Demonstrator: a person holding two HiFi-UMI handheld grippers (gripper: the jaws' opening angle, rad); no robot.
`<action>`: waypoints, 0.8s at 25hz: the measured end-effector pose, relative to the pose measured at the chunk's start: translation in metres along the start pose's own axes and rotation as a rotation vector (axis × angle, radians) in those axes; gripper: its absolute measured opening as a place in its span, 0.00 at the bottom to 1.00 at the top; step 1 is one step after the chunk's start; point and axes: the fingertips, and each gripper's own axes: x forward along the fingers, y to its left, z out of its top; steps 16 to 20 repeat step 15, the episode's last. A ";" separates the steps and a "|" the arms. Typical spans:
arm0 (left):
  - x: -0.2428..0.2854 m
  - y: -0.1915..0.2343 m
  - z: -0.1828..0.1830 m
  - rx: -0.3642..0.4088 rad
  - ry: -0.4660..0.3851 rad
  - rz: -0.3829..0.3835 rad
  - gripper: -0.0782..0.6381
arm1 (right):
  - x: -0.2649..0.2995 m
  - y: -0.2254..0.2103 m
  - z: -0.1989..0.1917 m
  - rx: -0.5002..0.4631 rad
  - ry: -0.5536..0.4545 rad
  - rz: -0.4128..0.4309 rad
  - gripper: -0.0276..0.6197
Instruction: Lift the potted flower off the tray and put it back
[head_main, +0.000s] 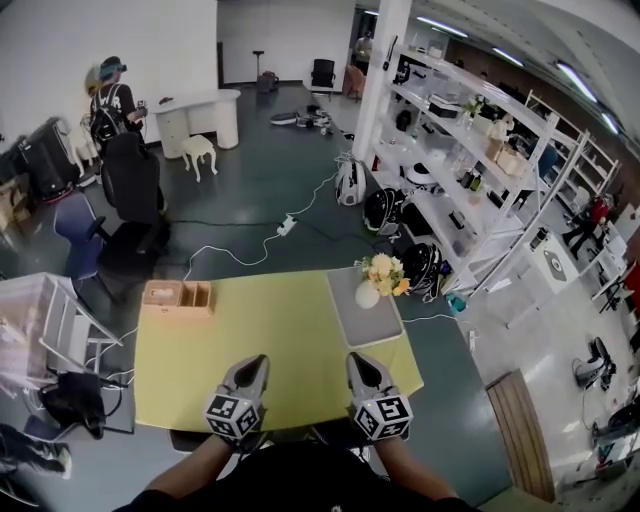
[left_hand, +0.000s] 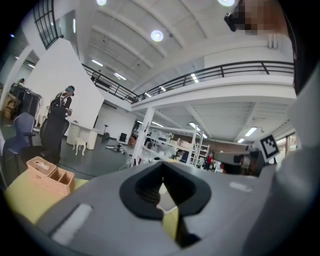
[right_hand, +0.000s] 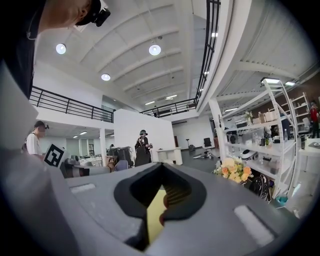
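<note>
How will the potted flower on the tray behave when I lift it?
Likely top-heavy: the blooms spread wider than the white pot, so a push could topple it onto the grey tray. The pot looks rounded and smooth, so possibly slippery and breakable.

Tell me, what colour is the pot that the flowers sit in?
White. The pot shows best in the head view.
</note>
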 end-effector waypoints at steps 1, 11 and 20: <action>-0.001 0.001 0.000 0.000 0.000 0.002 0.12 | 0.001 0.000 0.000 -0.001 0.001 0.002 0.05; -0.005 0.005 0.003 0.006 -0.002 0.013 0.12 | 0.006 0.007 -0.001 -0.016 0.009 0.020 0.05; -0.006 0.009 0.003 0.007 -0.003 0.016 0.12 | 0.010 0.010 -0.002 -0.025 0.013 0.026 0.05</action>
